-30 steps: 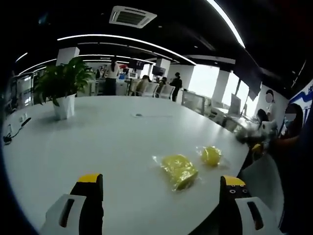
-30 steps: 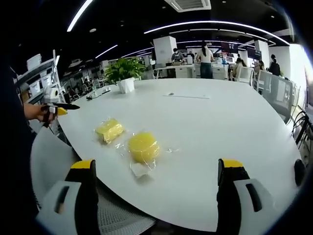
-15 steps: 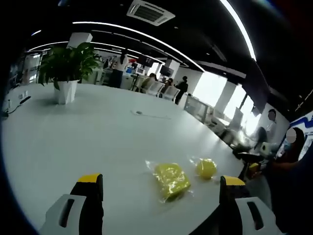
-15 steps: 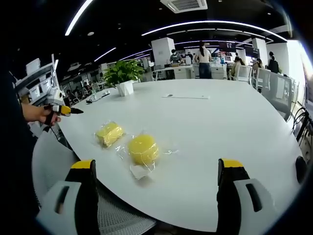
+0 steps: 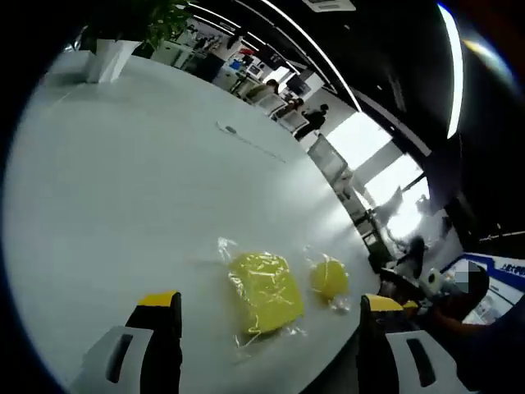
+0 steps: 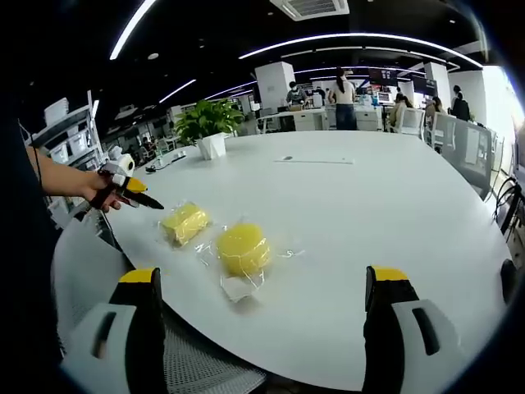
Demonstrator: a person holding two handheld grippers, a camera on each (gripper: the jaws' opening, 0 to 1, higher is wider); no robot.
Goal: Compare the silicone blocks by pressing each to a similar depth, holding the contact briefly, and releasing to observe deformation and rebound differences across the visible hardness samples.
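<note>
Left gripper view: we see two yellow silicone samples in clear bags near the table's near edge. The square block (image 5: pixel 264 291) lies between our jaw tips, the round block (image 5: pixel 329 277) just beside it to the right, apart from it. Left claw (image 5: pixel 261 309) wide, holding nothing, above the white table (image 5: pixel 123 180). Potted plant (image 5: pixel 123 37) far off at upper left; people at desks in the background.

Right gripper view: the round block (image 6: pixel 243 249) sits closer to us, the square block (image 6: pixel 184 222) just beyond it to the left. Right claw (image 6: pixel 264 283) wide, nothing held. At left a hand (image 6: pixel 102 187) carries the left claw (image 6: pixel 146 199), its tip near the square block, not touching. Potted plant (image 6: pixel 209 127) far back.
</note>
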